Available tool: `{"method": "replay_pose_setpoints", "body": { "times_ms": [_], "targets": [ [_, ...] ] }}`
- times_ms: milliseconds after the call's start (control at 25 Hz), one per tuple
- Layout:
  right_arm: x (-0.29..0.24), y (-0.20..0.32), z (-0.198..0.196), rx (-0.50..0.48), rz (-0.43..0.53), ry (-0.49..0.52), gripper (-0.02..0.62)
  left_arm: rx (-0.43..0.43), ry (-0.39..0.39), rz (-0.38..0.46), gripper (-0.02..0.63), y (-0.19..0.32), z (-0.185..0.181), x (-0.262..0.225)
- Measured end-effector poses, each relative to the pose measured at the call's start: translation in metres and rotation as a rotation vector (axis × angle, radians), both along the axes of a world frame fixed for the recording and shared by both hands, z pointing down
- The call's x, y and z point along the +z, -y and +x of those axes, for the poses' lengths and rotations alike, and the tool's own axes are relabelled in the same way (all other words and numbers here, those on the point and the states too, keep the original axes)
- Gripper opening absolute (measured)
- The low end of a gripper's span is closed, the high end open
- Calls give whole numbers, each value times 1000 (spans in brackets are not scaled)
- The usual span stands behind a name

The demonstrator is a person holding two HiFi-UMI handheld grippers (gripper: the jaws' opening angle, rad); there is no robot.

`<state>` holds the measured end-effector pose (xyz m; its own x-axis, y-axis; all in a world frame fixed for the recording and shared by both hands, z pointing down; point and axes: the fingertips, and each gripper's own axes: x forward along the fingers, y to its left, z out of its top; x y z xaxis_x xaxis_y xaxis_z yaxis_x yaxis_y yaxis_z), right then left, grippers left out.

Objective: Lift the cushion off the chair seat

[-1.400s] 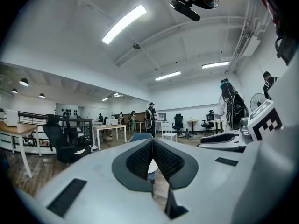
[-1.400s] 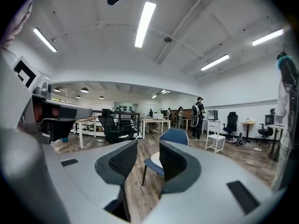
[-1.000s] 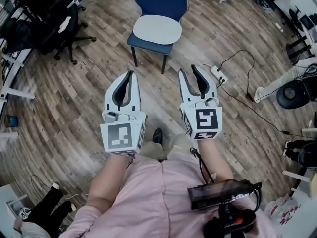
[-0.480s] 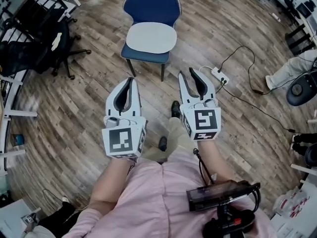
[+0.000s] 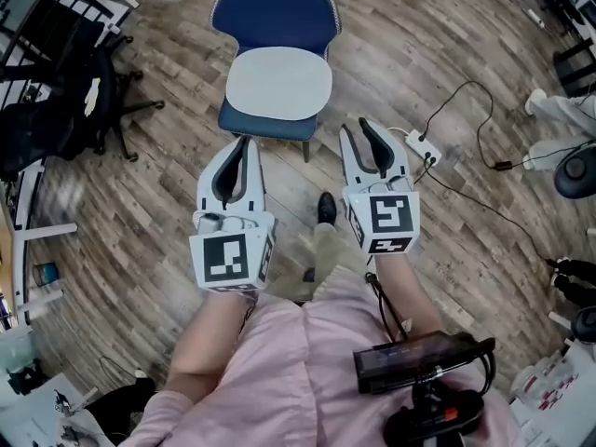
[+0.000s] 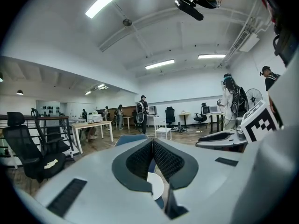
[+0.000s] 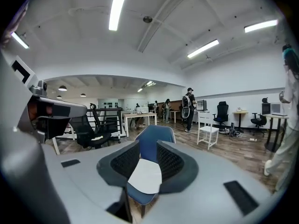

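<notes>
**One cushion, one chair, two grippers short of both**

I count one blue chair [image 5: 275, 7] and one pale oval cushion [image 5: 279, 82], which lies flat on its seat. Neither gripper touches them. In the head view both sit nearer to me than the chair's front edge, over the wooden floor [image 5: 140, 212].

The left gripper [image 5: 244, 140] has its tips pressed together with nothing between them. The right gripper [image 5: 354, 127] has its jaws apart and empty.

The right gripper view [image 7: 145, 144] shows what the head view cannot. Seen through the open gap, the chair [image 7: 154, 139] and cushion [image 7: 145, 176] are framed almost centrally. The left gripper view [image 6: 152, 143] gives me only a sliver of the cushion [image 6: 156, 185] below the closed tips.

Only the head view shows one white power strip [image 5: 419, 142] with its cables to the right of the chair. It also shows one black office chair [image 5: 84, 91] to the left and one dark shoe [image 5: 326, 208] between the grippers.

Only the gripper views show the room behind, with several people [image 7: 188, 104] standing far back and one white chair [image 7: 208, 129].
</notes>
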<state>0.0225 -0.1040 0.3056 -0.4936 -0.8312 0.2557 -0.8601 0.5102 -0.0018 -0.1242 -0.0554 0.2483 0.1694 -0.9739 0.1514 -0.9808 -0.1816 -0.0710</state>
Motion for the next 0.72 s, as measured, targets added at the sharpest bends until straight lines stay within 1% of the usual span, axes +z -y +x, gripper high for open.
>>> {"method": "replay_pose_setpoints", "body": {
  "times_ms": [120,280,520,720],
  "targets": [
    [-4,51,6,-5,-1,0,110,-7,6,-7,14,45,3,-3],
    [-17,109,11,7,20,13,109,-17,21,20,14,96,2,-18],
    [-34,168,-3,11,53,16,110,-27,21,47,14,153,-18,-33],
    [-16,202,-15,37,20,3,110,-4,18,26,14,195,-33,-19]
  ]
}}
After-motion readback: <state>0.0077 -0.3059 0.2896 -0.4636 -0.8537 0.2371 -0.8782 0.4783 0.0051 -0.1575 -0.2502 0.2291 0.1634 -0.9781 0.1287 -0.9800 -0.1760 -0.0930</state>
